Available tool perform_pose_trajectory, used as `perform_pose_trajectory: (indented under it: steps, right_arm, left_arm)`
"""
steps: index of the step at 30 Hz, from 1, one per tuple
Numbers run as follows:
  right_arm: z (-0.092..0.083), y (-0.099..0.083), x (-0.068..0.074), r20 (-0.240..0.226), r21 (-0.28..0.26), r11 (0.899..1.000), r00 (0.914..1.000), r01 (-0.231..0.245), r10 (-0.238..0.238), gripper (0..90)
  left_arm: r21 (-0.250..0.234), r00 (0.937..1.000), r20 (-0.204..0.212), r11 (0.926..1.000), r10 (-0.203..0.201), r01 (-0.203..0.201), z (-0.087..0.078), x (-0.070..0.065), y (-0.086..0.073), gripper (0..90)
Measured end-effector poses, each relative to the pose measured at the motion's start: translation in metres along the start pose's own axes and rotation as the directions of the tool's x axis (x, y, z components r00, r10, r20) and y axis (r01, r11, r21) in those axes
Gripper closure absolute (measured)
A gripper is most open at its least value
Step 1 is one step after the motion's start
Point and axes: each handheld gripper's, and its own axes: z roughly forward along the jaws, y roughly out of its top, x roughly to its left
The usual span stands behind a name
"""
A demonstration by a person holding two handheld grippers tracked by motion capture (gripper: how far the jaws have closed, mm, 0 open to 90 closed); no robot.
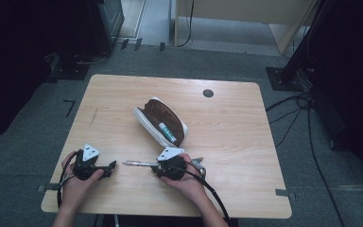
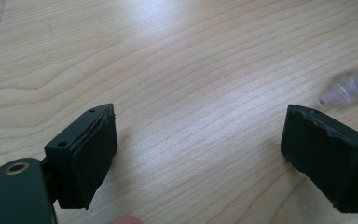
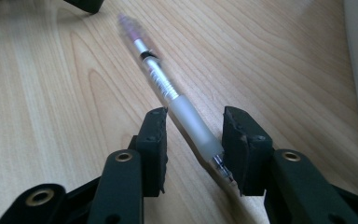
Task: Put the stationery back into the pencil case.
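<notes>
My right gripper's (image 3: 193, 140) fingers (image 3: 151, 135) bracket the pen's (image 3: 168, 91) frosted rubbery grip, one pad touching near the tip, the other apart, not clamped. My left gripper's (image 2: 198, 154) fingers (image 2: 93, 154) gape wide over bare grain, beside the pen's blurred far end. The pen, a clear slim tube, lies on the pale wooden table (image 1: 236, 123) just in front of the soft white pouch (image 1: 160, 121) with its brown lining. Grey carpet surrounds the table.

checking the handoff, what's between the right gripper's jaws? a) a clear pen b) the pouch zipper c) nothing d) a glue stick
a: in the right gripper view a clear pen with a frosted grip lies between the jaws of the right gripper, while the green and white tube sits in the open pouch.
</notes>
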Motion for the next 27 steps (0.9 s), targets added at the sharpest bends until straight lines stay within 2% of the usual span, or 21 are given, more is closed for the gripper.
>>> perform_pose_trajectory:
  steps: [2,5,10,15,17,20,23,27]
  right_arm:
    - [0.001,0.000,0.000,-0.006,-0.002,1.000,1.0000,0.002,-0.002,62.9]
    - [0.002,0.000,0.002,0.001,-0.009,1.000,0.9999,0.012,-0.012,70.1]
    - [0.002,0.001,0.004,-0.018,0.001,1.000,0.9997,-0.014,0.014,80.2]
    - [-0.001,0.001,0.011,-0.012,0.022,0.999,0.9989,-0.045,0.046,81.0]
    - [-0.001,0.000,0.013,-0.003,0.019,0.999,0.9994,-0.034,0.034,80.3]
    - [-0.001,-0.001,0.012,-0.033,0.012,0.999,0.9981,-0.052,0.053,77.3]
    - [-0.001,-0.001,0.009,-0.048,0.010,0.996,0.9945,-0.093,0.093,77.3]
    - [-0.001,-0.001,0.013,-0.012,0.009,0.998,0.9981,-0.060,0.060,80.4]
  left_arm:
    - [0.003,0.9999,0.011,1.0000,-0.007,0.007,0.000,0.001,0.000,11.1]
    - [0.003,0.9998,0.001,0.9998,-0.022,0.022,0.000,0.003,0.000,10.7]
    - [0.001,0.9991,-0.015,0.9992,-0.040,0.040,0.000,0.005,0.000,10.8]
    - [0.005,0.9988,-0.024,0.9990,-0.043,0.043,0.000,0.006,0.000,10.7]
    - [0.005,0.9988,-0.024,0.9991,-0.043,0.043,0.000,0.006,0.000,10.6]
    - [0.004,0.9986,-0.025,0.9989,-0.046,0.046,0.001,0.006,0.000,10.3]
    - [0.004,0.9986,-0.025,0.9989,-0.046,0.046,0.001,0.006,0.000,10.2]
    - [0.007,0.9986,-0.028,0.9990,-0.045,0.045,0.001,0.006,0.000,10.1]
